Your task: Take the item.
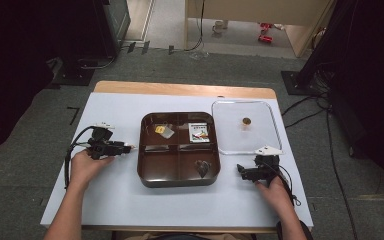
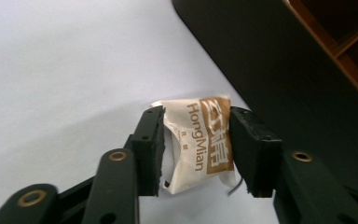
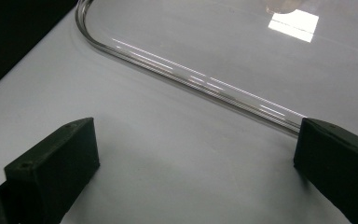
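In the left gripper view my left gripper [image 2: 196, 115] is shut on a small white sachet [image 2: 200, 144] with a brown label and "HongMian" print, held just above the white table. In the high view that left gripper [image 1: 131, 148] sits beside the left wall of a brown four-compartment tray [image 1: 178, 147]. My right gripper [image 1: 240, 169] rests on the table right of the tray, below a clear lid [image 1: 275, 127]. In the right gripper view the right gripper [image 3: 198, 135] is wide open with nothing between its jaws, and the clear lid's rim [image 3: 200, 79] lies just ahead.
The tray's far-left compartment holds a yellow packet [image 1: 159, 129] and a clear one. The far-right compartment holds a white printed packet [image 1: 198, 132]. A dark heart-shaped piece [image 1: 202, 167] lies near right. A brown knob [image 1: 246, 120] tops the lid. The white table [image 1: 110, 200] ends near my forearms.
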`<state>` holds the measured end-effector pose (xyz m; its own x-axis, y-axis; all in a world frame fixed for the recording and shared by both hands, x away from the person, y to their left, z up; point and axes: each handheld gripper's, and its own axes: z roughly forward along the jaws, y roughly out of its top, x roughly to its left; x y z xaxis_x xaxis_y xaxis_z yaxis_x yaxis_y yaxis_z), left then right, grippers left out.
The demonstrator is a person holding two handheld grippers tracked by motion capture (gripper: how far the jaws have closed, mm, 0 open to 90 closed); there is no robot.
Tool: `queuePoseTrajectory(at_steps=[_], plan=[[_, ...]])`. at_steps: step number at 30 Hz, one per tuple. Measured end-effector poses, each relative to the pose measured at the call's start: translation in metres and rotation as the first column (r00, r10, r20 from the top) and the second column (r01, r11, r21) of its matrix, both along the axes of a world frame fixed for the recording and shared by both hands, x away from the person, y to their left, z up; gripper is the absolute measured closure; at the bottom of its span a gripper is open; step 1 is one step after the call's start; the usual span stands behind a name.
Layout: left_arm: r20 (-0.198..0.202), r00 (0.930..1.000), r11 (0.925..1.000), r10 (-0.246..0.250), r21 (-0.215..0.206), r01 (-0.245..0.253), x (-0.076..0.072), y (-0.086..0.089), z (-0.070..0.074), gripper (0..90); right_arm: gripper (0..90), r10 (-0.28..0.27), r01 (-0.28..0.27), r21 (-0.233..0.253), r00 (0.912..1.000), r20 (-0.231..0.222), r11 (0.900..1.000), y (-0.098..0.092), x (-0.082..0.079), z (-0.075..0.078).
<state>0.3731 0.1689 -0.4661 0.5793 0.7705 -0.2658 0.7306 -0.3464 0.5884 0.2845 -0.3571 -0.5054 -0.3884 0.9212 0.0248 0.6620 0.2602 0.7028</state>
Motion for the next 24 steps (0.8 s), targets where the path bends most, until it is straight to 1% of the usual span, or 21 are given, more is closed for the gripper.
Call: queuePoseTrajectory(at_steps=[4,6,11,14,20,23,24], plan=[[0.028,0.9996,0.9997,0.01,-0.022,-0.01,-0.002,0.003,0.006,49.2,0.0,0.0,0.0,0.0,1.0,0.0,1.0,0.0,0.0,0.0],[0.024,0.9997,0.9996,0.009,-0.028,-0.009,-0.003,0.005,0.008,47.4,0.0,0.0,0.0,-0.001,1.0,-0.001,1.0,0.0,0.0,0.0],[0.038,0.999,0.9989,0.024,-0.041,-0.023,-0.006,0.011,0.012,44.1,0.0,0.0,0.0,-0.001,1.0,-0.001,1.0,0.0,0.0,0.0],[0.046,0.9986,0.9985,0.025,-0.049,-0.023,-0.008,0.014,0.015,42.0,0.0,0.0,0.0,-0.001,1.0,-0.001,1.0,0.0,0.0,0.0],[0.069,0.997,0.9982,0.037,-0.05,-0.033,-0.012,0.02,0.02,41.0,0.0,0.0,0.0,-0.001,1.0,-0.001,1.0,0.0,0.0,0.0],[0.066,0.997,0.9981,0.038,-0.051,-0.035,-0.013,0.023,0.021,39.9,0.0,0.0,0.0,-0.001,1.0,-0.001,1.0,0.0,0.0,0.0],[0.071,0.9966,0.9984,0.042,-0.041,-0.04,-0.015,0.026,0.021,39.6,0.0,0.0,0.0,-0.001,1.0,-0.001,1.0,0.0,0.0,0.0]])
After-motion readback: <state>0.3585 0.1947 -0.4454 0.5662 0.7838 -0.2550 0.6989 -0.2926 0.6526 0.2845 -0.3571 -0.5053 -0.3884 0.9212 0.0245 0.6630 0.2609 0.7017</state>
